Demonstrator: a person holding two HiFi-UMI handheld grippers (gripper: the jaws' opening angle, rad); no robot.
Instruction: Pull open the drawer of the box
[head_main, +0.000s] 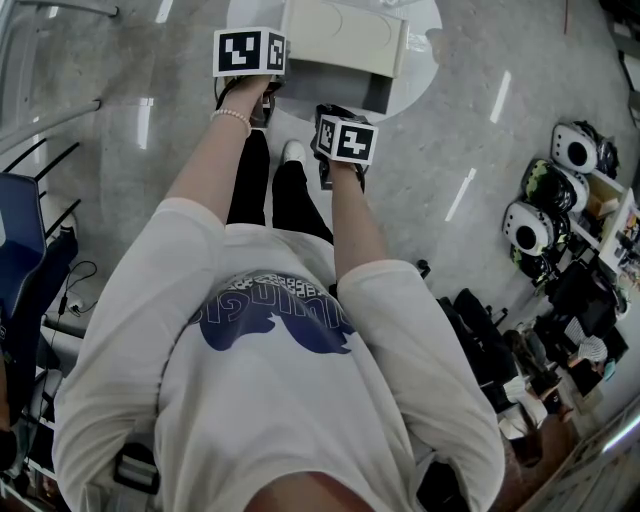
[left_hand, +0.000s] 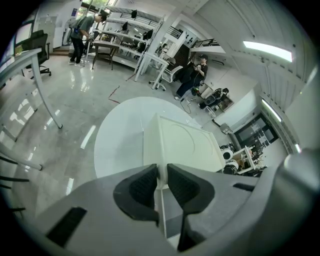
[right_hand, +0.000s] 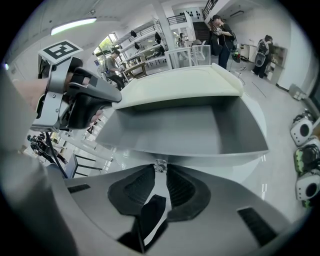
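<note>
While left tongs (left_hand: 161, 172) grip box (left_hand: 182, 142), right tongs (right_hand: 161, 175) pinch knob (right_hand: 159, 164) — drawer (right_hand: 175, 132) open toward person (head_main: 280, 370)

Your left arm (head_main: 205, 165): reaches forward and down.
Your left gripper (left_hand: 161, 175): tilted downward, jaws narrowly apart, clamped on a corner of the box (left_hand: 175, 142).
Your right arm (head_main: 355, 225): reaches forward.
Your right gripper (right_hand: 160, 174): tilted steeply down, jaws pinching the drawer knob (right_hand: 159, 165).
</note>
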